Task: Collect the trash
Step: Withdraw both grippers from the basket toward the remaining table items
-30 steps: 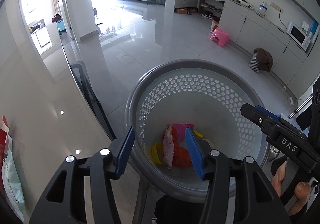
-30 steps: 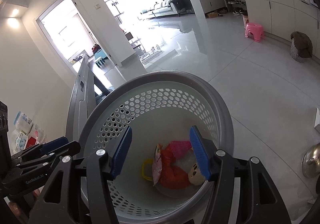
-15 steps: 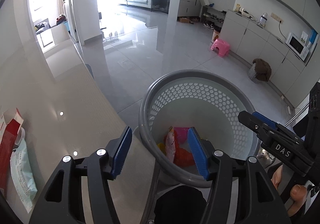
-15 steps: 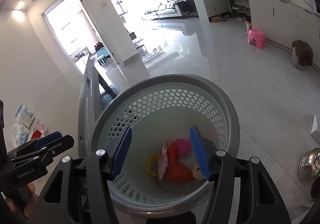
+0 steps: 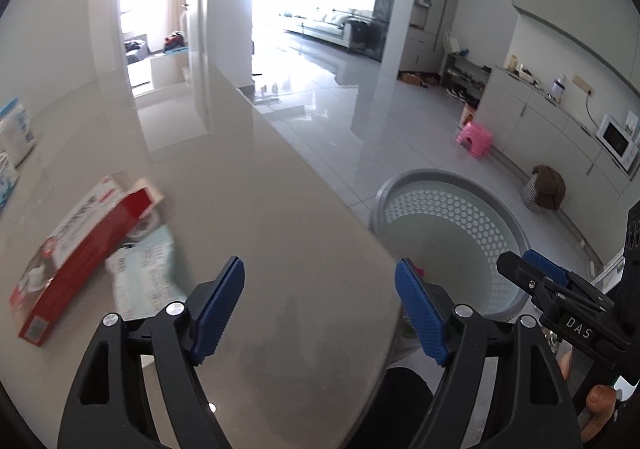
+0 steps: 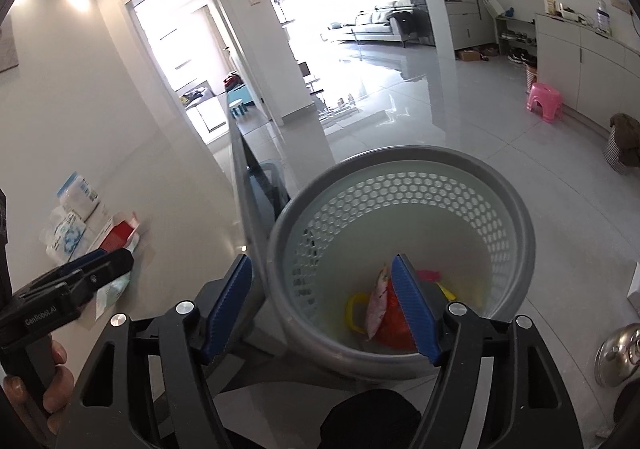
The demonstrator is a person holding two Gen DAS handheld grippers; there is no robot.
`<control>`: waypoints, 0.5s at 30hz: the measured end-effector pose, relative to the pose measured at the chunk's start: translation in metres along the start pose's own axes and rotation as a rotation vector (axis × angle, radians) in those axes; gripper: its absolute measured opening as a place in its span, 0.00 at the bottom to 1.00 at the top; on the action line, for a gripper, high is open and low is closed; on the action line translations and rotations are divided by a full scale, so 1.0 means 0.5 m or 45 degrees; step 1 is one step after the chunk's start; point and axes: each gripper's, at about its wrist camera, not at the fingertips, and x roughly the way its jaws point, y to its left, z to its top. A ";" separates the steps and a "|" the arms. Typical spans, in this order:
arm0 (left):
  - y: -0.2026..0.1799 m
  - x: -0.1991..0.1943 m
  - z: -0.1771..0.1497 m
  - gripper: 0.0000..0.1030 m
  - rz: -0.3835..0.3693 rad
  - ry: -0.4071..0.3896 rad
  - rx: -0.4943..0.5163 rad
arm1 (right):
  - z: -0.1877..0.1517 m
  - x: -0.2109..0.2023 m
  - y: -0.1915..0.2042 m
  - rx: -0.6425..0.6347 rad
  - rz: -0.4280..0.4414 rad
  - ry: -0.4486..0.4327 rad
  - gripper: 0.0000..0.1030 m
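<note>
Left wrist view: left gripper [image 5: 320,309] over glossy table [image 5: 288,217], jaws just been opening, spread wide, nothing between. Red carton [image 5: 76,253] and pale wrapper [image 5: 144,269] lie touching at left of frame, blurred. Grey perforated bin [image 5: 452,233] on floor at right.

Right wrist view: right gripper [image 6: 322,307] above bin [image 6: 400,249], jaws just been opening, released, empty. Colourful wrappers [image 6: 384,313] on bin bottom, lower centre.

Table top [image 5: 280,209]: smooth, glossy, mirrors the doorway. Floor tiles [image 6: 440,121]: polished, strongly reflective. Basket [image 6: 516,217]: grey plastic rim, pale perforated plastic wall, matt. Red box [image 5: 76,249]: printed cardboard, slight sheen. Gripper pads [image 5: 218,305]: blue, ribbed, matt; arms black plastic with bright metal screws. Pot lid [image 6: 618,353]: shiny metal.
</note>
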 end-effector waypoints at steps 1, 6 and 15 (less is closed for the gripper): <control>0.017 -0.014 -0.005 0.78 0.018 -0.018 -0.013 | -0.003 -0.003 0.016 -0.017 0.008 0.003 0.67; 0.091 -0.076 -0.030 0.84 0.122 -0.082 -0.048 | -0.018 -0.011 0.091 -0.097 0.048 0.009 0.69; 0.239 -0.182 -0.092 0.94 0.301 -0.177 -0.174 | -0.060 0.005 0.237 -0.256 0.144 0.053 0.71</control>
